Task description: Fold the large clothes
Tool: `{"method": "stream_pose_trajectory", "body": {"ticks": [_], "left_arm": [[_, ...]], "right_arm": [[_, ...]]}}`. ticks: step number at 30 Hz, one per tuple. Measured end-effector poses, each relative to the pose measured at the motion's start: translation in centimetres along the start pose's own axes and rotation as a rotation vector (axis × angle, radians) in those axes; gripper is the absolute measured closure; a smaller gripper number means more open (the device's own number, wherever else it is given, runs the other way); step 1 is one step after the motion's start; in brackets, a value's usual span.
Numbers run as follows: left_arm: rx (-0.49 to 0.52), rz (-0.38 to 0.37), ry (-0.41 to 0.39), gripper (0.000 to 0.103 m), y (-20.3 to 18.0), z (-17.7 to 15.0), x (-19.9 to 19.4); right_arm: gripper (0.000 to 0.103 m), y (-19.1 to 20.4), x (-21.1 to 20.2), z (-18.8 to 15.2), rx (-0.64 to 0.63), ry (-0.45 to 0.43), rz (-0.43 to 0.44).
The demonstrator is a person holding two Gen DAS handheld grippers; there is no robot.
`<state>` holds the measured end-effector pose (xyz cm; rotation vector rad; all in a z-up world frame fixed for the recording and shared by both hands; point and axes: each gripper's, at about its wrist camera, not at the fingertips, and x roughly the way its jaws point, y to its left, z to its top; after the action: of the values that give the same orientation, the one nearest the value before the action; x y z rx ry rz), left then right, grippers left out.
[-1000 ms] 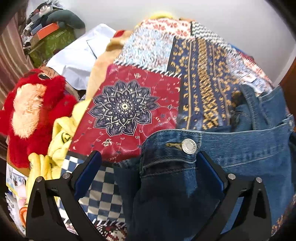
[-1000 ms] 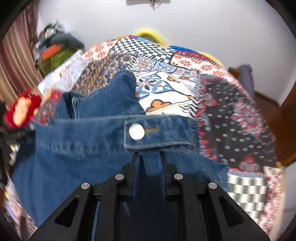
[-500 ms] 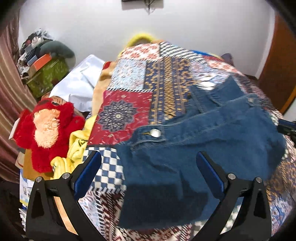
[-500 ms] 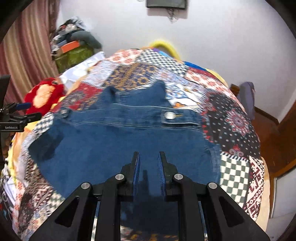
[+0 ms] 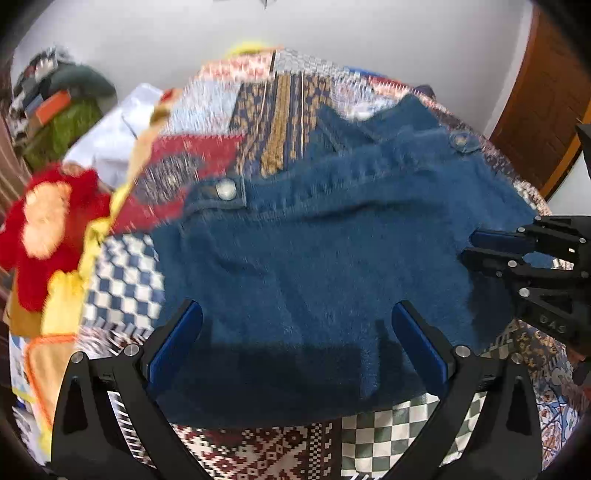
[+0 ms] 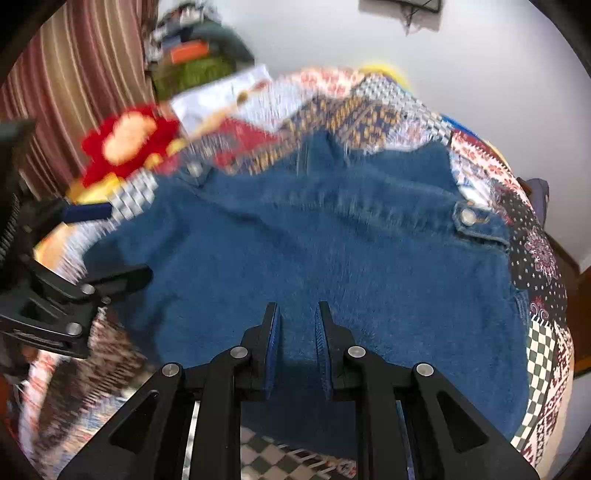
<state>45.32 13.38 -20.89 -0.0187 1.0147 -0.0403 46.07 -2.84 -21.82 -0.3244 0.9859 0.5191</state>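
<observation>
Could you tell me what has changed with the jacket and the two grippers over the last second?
Both grippers pulled back, so the denim jacket now shows spread across the quilt instead of filling the views. The right gripper stayed shut on the denim. The left gripper stayed open over it. The red plush toy kept its place beside the quilt.

Home bedroom: a bed covered with a patchwork quilt against a plain white wall. Red plush toy at the bed's left edge, striped curtain, cluttered pile of belongings in the corner, wooden door.
</observation>
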Motion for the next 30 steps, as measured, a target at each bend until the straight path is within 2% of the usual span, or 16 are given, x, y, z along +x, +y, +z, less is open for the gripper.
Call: {"method": "stream_pose_trajectory", "body": {"ticks": [2, 4, 6, 7, 8, 9, 10, 11, 12, 14, 18, 21, 23, 29, 30], "left_arm": [[0.004, 0.023, 0.016, 0.0, 0.2, -0.6, 1.2], [0.024, 0.091, 0.036, 0.0, 0.6, -1.5, 2.6], [0.025, 0.093, 0.03, 0.0, 1.3, -2.2, 3.0], [0.005, 0.078, 0.017, 0.0, 1.9, -2.6, 2.9], [-0.009, 0.079, 0.017, 0.0, 2.3, -2.8, 2.8], [-0.023, 0.085, 0.019, 0.0, 2.8, -3.0, 2.7], [-0.037, 0.098, 0.017, 0.0, 3.2, -3.3, 2.6], [-0.045, 0.109, 0.017, 0.0, 3.6, -3.7, 2.5], [-0.052, 0.115, 0.02, 0.0, 3.9, -4.0, 2.4], [-0.085, 0.08, 0.025, 0.0, 4.8, -4.7, 2.3], [-0.151, 0.111, 0.03, 0.0, 6.2, -6.0, 1.5], [-0.203, 0.083, 0.027, 0.0, 7.4, -6.7, 0.6], [-0.22, 0.078, 0.029, 0.0, 7.8, -7.1, 0.0], [-0.188, 0.133, 0.016, 0.0, 7.4, -7.9, -1.9], [-0.184, 0.147, 0.014, 0.0, 7.4, -8.0, -2.2]], "right_arm": [[0.088, -0.1, 1.4, -0.6, -0.025, 0.022, -0.036], [0.088, -0.9, 1.6, -1.2, -0.009, -0.004, 0.007], [0.085, -1.6, 1.6, -1.5, -0.004, 0.004, 0.026], [0.072, -2.0, 1.6, -1.5, -0.008, 0.007, 0.021], [0.048, -2.3, 1.5, -1.6, -0.01, 0.008, -0.006], [0.036, -2.5, 1.5, -1.8, -0.015, 0.0, -0.061], [0.019, -2.6, 1.5, -1.9, -0.019, -0.008, -0.105], [0.016, -2.9, 1.5, -2.2, -0.019, -0.017, -0.127], [0.016, -3.4, 1.5, -2.6, -0.012, -0.017, -0.125], [0.016, -4.8, 1.6, -3.3, 0.029, 0.009, -0.111], [0.016, -6.6, 0.4, -4.8, 0.053, 0.001, -0.079], [0.016, -7.7, -0.7, -5.7, 0.065, -0.002, -0.147], [0.016, -8.8, -1.4, -6.3, 0.101, -0.002, -0.15], [0.016, -13.6, -3.5, -8.7, 0.241, 0.024, -0.225], [0.016, -14.4, -3.9, -9.2, 0.27, 0.024, -0.21]]}}
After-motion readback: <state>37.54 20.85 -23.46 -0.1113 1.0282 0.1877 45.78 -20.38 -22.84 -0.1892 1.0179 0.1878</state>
